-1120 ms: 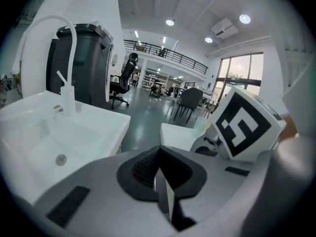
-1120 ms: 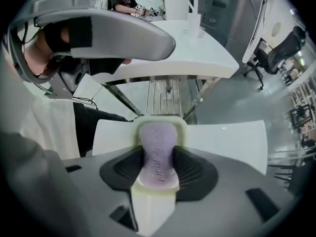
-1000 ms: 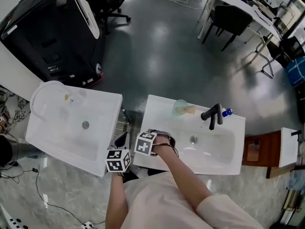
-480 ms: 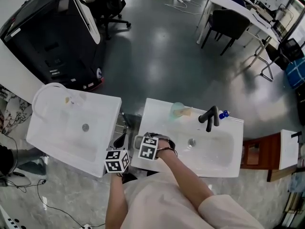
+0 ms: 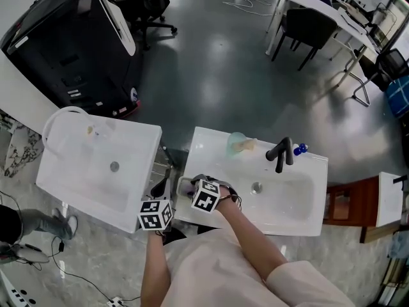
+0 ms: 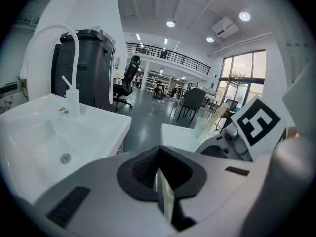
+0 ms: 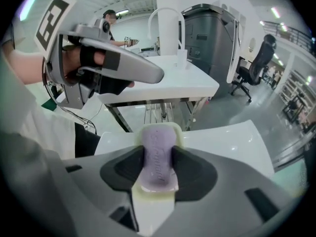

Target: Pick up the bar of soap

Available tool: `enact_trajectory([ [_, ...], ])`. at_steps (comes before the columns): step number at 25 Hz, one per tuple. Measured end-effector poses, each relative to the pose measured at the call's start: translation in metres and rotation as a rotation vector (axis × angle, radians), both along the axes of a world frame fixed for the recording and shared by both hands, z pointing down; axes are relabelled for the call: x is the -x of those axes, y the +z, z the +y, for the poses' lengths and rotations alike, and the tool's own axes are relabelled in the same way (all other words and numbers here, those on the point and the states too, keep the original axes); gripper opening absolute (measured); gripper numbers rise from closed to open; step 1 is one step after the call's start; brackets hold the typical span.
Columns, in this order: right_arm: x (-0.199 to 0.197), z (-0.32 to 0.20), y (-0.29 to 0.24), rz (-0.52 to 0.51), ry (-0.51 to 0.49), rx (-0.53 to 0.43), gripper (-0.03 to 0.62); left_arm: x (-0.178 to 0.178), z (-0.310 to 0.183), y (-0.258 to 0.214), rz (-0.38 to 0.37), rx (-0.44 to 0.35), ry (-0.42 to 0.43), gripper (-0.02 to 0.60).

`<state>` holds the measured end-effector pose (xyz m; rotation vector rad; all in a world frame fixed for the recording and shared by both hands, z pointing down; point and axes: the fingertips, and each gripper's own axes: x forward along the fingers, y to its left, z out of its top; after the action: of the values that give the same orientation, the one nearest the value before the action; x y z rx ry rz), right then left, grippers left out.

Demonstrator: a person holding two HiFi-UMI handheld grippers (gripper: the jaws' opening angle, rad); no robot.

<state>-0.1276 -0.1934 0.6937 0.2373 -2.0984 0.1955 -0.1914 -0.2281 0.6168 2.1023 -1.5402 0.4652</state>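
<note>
Tipped steeper than a second earlier, the right gripper (image 7: 158, 168) pinched the purple bar of soap (image 7: 158, 149), which lay in its dish (image 7: 152, 206) on the sink (image 7: 232, 142) corner. From the head view, the marker cube (image 5: 206, 197) hid the soap. The left gripper (image 6: 160, 184) was clenched and empty.

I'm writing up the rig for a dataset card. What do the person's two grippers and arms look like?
The left gripper and right gripper both have pale grey moulded bodies, with black ribbed pads lining the jaws. Each carries a white cube printed with black square markers. The person wears a light pinkish short-sleeved top.
</note>
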Motion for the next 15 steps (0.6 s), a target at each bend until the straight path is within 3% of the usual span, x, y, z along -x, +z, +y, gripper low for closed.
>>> enact_trajectory([
  [15, -0.017, -0.023, -0.049, -0.394, 0.336, 0.036, 0.181, -0.018, 0.006, 0.003, -0.015, -0.001, 0.004, 0.006],
])
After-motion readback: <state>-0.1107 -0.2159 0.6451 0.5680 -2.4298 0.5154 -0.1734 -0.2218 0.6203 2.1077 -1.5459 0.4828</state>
